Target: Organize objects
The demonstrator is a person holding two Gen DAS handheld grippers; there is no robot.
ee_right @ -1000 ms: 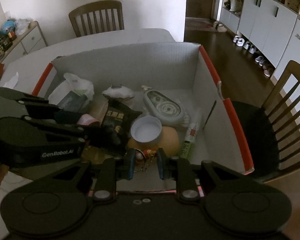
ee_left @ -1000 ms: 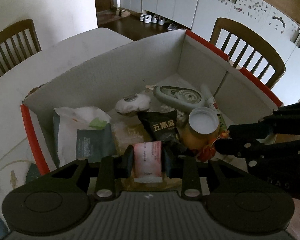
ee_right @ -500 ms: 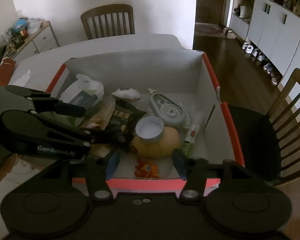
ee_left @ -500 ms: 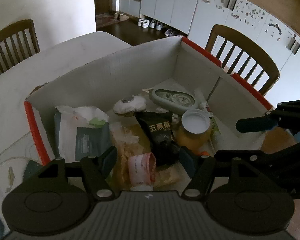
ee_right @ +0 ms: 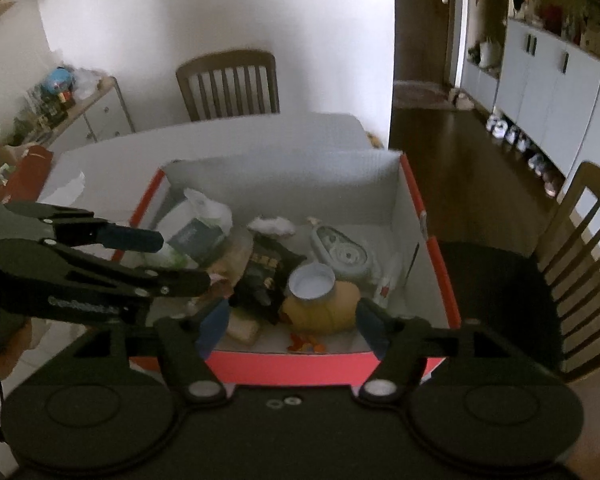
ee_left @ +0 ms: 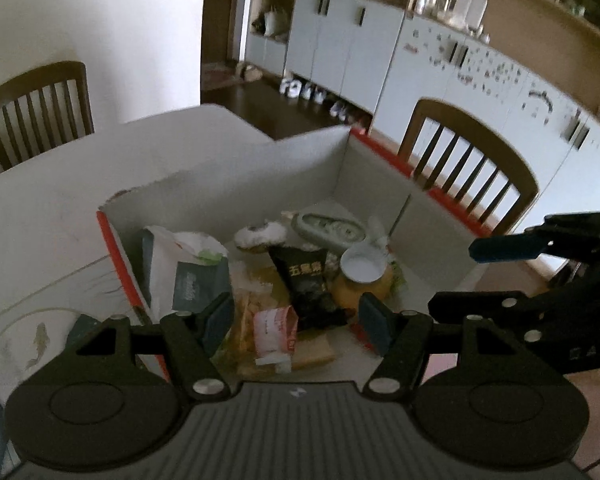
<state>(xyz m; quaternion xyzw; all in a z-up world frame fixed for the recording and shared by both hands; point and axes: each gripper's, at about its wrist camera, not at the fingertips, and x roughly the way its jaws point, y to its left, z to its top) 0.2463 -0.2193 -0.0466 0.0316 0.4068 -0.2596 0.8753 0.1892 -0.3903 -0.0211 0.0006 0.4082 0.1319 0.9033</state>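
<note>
A red-rimmed cardboard box [ee_left: 384, 156] [ee_right: 414, 200] on the white table holds several items: a pink packet [ee_left: 275, 330], a black snack bag [ee_left: 304, 280] [ee_right: 266, 270], an orange jar with a white lid [ee_left: 360, 270] [ee_right: 316, 292], a small red trinket [ee_right: 306, 344], a grey tape dispenser [ee_left: 330, 228] [ee_right: 342, 252] and a white-green bag [ee_left: 184, 264] [ee_right: 198, 228]. My left gripper [ee_left: 296, 322] is open and empty above the box's near side. My right gripper [ee_right: 288, 322] is open and empty above the near rim.
Wooden chairs stand at the table's far side [ee_left: 40, 100] [ee_right: 228, 84] and right of the box [ee_left: 472, 156] [ee_right: 580, 248]. White cabinets [ee_left: 380, 44] line the far wall. A sideboard with clutter [ee_right: 68, 100] stands at the left.
Both grippers opened and pulled up and back from the box. The left let go of the pink packet and the right let go of the red trinket; both now lie in the box.
</note>
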